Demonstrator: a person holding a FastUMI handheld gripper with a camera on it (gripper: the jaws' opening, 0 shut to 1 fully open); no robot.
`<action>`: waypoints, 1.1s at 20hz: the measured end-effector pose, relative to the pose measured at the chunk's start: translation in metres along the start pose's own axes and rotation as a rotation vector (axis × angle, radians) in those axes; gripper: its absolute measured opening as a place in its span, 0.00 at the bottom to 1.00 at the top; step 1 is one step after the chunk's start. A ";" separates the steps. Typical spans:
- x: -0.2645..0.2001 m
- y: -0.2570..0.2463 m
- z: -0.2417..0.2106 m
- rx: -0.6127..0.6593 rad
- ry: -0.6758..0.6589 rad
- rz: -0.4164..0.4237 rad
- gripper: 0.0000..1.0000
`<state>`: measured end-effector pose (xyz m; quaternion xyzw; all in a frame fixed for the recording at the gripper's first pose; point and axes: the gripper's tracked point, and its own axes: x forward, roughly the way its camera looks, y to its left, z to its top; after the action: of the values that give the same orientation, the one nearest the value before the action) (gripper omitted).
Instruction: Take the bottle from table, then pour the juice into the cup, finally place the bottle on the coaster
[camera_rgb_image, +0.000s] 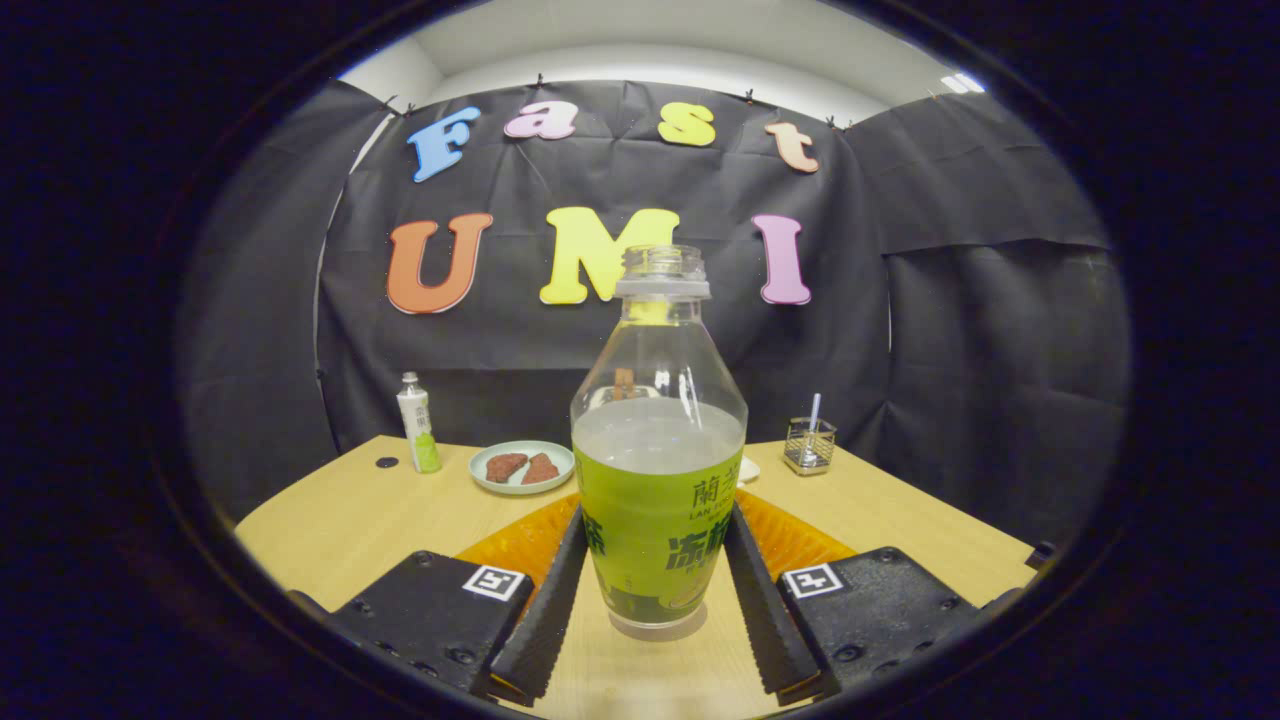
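Note:
A clear bottle (658, 450) with no cap and a green label stands upright between my fingers, filled with liquid to about its shoulder. My gripper (655, 520) is shut on the bottle, with one finger (548, 600) against its left side and the other against its right, low on the label. The bottle's base looks to be on or just above the wooden table (330, 530). An orange coaster (510, 545) lies just beyond the fingers, partly hidden by them and the bottle. A small clear cup (809, 445) with a stick in it stands farther off, right of the bottle.
A pale plate (521, 467) with two brown pieces sits beyond the coaster on the left. A small white and green bottle (418, 423) stands left of it, with a dark cap (387, 462) lying beside it. Black cloth walls close the table's far side.

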<state>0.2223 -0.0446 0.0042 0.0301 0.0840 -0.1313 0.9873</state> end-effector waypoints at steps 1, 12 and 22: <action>0.008 0.000 -0.005 0.008 0.017 0.004 0.79; 0.065 0.004 -0.046 -0.007 0.128 0.010 0.80; 0.083 -0.004 -0.064 -0.050 0.191 -0.001 0.80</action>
<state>0.2896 -0.0647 -0.0733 0.0178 0.1811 -0.1263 0.9752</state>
